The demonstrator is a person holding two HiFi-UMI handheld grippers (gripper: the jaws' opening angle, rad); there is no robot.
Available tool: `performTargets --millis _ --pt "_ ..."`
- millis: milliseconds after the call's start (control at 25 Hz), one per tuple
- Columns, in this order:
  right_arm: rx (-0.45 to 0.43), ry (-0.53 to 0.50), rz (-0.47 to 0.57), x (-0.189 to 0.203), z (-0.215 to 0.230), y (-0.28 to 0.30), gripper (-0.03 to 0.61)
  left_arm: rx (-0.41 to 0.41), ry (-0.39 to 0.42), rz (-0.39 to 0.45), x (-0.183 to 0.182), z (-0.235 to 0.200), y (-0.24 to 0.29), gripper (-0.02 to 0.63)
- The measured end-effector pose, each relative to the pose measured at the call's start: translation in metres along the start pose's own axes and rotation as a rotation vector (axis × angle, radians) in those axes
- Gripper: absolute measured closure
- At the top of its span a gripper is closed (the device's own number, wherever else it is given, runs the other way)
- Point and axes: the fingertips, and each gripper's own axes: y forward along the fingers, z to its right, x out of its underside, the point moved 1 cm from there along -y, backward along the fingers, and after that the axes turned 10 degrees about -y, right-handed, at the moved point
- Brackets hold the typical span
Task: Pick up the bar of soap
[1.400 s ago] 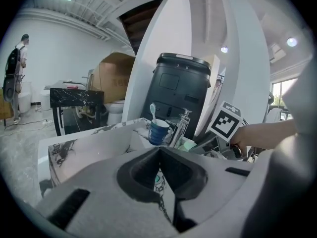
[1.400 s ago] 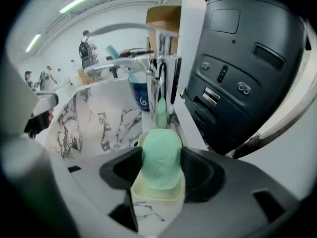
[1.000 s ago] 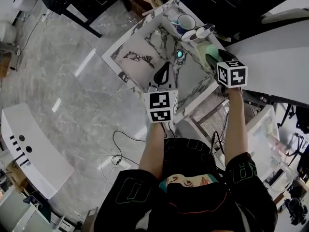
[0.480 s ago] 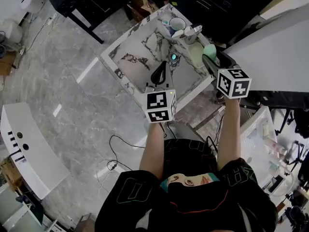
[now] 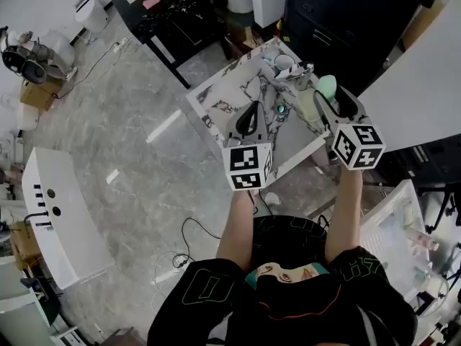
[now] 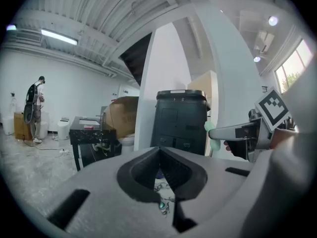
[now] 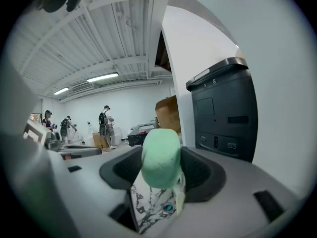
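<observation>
The bar of soap (image 7: 160,157) is pale green and rounded, and my right gripper (image 7: 161,170) is shut on it. In the head view the soap (image 5: 328,86) hangs above the right edge of the marble table (image 5: 230,96), over a pale soap dish (image 5: 308,108). My left gripper (image 5: 248,117) hovers over the table's near side with its jaws closed together on nothing. From the left gripper view, its own jaws (image 6: 159,155) meet in a point, and the right gripper (image 6: 247,133) shows at the right with the soap (image 6: 210,129).
A mug (image 5: 284,62) and a small teal object (image 5: 281,109) sit on the table. A black desk (image 5: 173,13) and a dark cabinet (image 5: 338,13) stand behind it. A white unit (image 5: 54,215) lies at the left, and a cable (image 5: 191,229) runs across the floor.
Both grippers have risen higher above the table, which now looks smaller and farther off. The soap stays held in the right gripper; the left stays shut.
</observation>
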Motion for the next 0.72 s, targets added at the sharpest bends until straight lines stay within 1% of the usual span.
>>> performTargets --millis 160,360,560,720 --pt "-0.001 -0.028 0.065 -0.02 -0.005 -0.012 0.324 0.008 0.057 0.084 -0.032 0.012 -0.013 0.605" --pt "0.021 -0.049 0.136 -0.038 -0.003 -0.024 0.324 0.008 0.092 0.144 -0.063 0.017 -0.023 0.606" --pt "0.01 -0.064 0.179 -0.047 -0.007 -0.031 0.324 0.018 0.107 0.168 -0.072 0.022 -0.029 0.606" --pt "0.001 -0.086 0.186 -0.046 -0.009 -0.035 0.324 0.021 0.112 0.169 -0.072 0.026 -0.031 0.605"
